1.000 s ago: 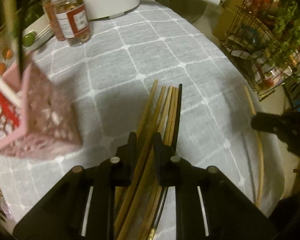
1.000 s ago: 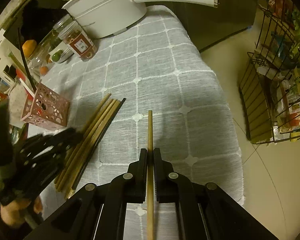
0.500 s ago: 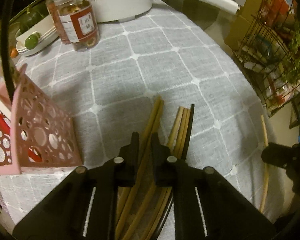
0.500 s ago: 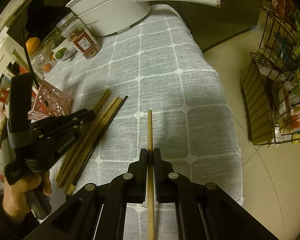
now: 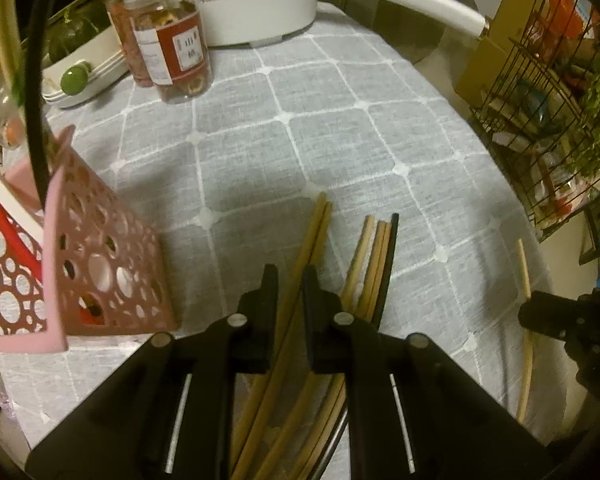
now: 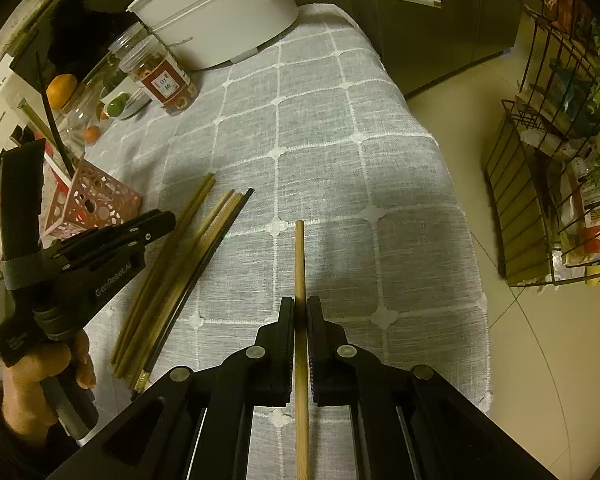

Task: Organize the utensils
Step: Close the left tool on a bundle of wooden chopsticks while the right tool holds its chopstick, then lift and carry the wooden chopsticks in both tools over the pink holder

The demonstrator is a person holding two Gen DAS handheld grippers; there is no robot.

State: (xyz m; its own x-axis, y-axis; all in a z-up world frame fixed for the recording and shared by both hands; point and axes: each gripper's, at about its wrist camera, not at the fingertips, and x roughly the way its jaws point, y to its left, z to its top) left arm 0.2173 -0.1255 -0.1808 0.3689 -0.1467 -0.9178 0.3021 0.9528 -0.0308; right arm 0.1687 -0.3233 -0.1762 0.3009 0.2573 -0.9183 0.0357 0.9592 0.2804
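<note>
On the grey checked tablecloth [image 5: 340,128] lie several wooden chopsticks and a black one [image 5: 374,264]. My left gripper [image 5: 290,280] points steeply down and is shut on two wooden chopsticks [image 5: 318,224], which sit apart from the rest. A pink perforated holder [image 5: 100,280] stands just to its left with utensils in it. My right gripper [image 6: 300,308] is shut on a single wooden chopstick [image 6: 300,256] that sticks out ahead over the cloth. In the right wrist view a hand holds the left gripper [image 6: 160,220] over the loose chopsticks [image 6: 216,232], beside the holder [image 6: 96,204].
A white pot [image 5: 260,0] with a long handle stands at the back. Two clear jars [image 5: 176,48] and a white dish with a green fruit [image 5: 76,80] are at the back left. The table's right edge drops to the floor; a wire rack [image 5: 548,120] stands there.
The left gripper's jaws drew in a little around two chopsticks, which now lie apart from the others. Its view swung slightly; the holder is no longer blurred. The right gripper kept still.
</note>
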